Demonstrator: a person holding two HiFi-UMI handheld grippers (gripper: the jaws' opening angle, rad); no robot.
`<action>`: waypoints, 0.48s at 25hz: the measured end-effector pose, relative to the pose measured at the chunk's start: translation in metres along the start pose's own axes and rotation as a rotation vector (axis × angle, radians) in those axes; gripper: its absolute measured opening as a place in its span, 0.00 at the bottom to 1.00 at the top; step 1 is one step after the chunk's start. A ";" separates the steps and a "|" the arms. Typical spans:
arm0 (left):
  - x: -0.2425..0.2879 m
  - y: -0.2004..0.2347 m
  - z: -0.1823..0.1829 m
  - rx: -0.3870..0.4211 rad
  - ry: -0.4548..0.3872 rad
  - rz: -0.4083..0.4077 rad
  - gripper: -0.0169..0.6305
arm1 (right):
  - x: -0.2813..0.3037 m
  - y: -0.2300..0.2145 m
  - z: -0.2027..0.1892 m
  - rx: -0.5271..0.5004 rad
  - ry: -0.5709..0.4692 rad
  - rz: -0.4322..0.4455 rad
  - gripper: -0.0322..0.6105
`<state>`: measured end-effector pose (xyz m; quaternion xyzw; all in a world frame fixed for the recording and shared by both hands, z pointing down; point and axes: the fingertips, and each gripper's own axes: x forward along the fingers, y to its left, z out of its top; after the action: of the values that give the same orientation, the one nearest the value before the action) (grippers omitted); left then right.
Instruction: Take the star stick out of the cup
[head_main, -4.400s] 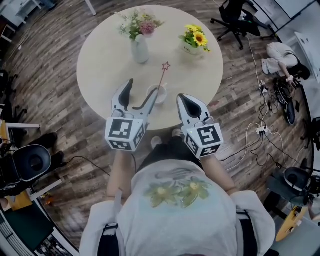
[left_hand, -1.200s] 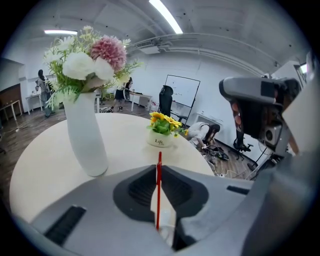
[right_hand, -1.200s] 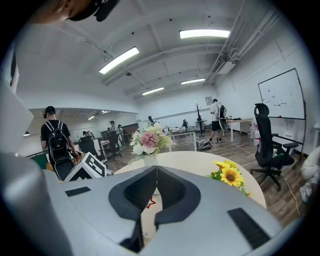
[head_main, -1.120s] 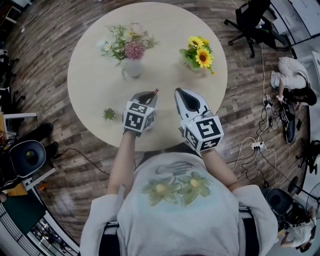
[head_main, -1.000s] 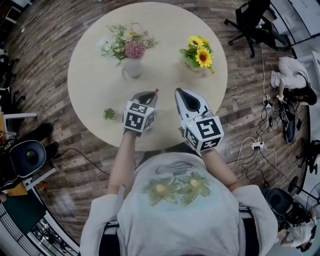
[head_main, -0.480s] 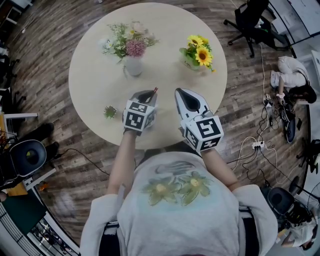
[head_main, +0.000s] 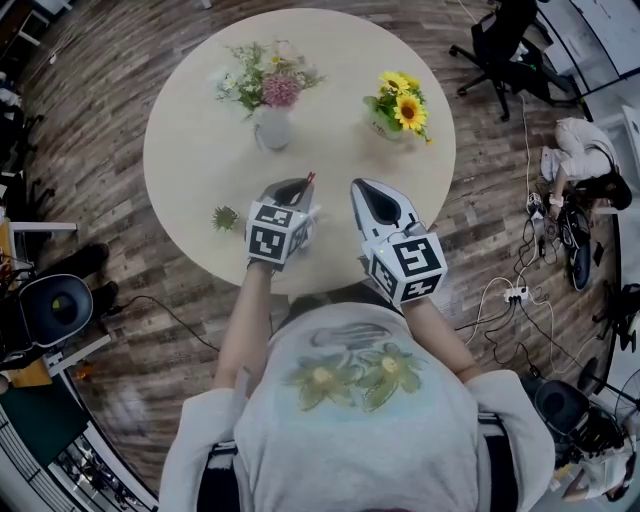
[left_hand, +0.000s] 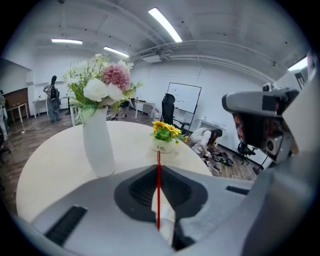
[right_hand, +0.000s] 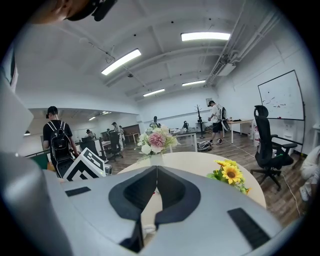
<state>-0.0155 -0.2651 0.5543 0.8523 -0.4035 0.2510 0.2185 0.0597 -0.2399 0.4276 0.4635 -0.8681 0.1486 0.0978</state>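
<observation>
Your left gripper (left_hand: 158, 169) is clamped on the red star stick (left_hand: 158, 192) (right gripper (right_hand: 156, 169) closed, empty), so lift straight up, clear of the cup (left_hand: 167, 218).

Open office; whiteboard (right_hand: 280, 95), swivel chair (right_hand: 267, 145), desks (right_hand: 244, 121), strip lights (right_hand: 205, 36)

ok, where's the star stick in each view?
Head view: star stick pokes out beyond the left gripper, mid-frame.
Left gripper view: the stick is a red upright line clamped between the fingers, centre.
Right gripper view: not in it.
Shared landmark: sunflower pot.
</observation>
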 end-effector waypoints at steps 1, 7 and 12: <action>-0.002 0.000 0.001 0.000 -0.008 0.003 0.06 | -0.001 0.002 0.000 -0.001 -0.002 0.000 0.08; -0.016 -0.003 0.008 0.001 -0.047 0.022 0.06 | -0.007 0.010 -0.001 -0.005 -0.005 0.002 0.08; -0.030 -0.003 0.014 -0.007 -0.083 0.033 0.06 | -0.013 0.019 -0.001 -0.014 -0.008 0.007 0.08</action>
<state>-0.0265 -0.2539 0.5247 0.8546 -0.4270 0.2175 0.2001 0.0508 -0.2197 0.4213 0.4602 -0.8711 0.1413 0.0971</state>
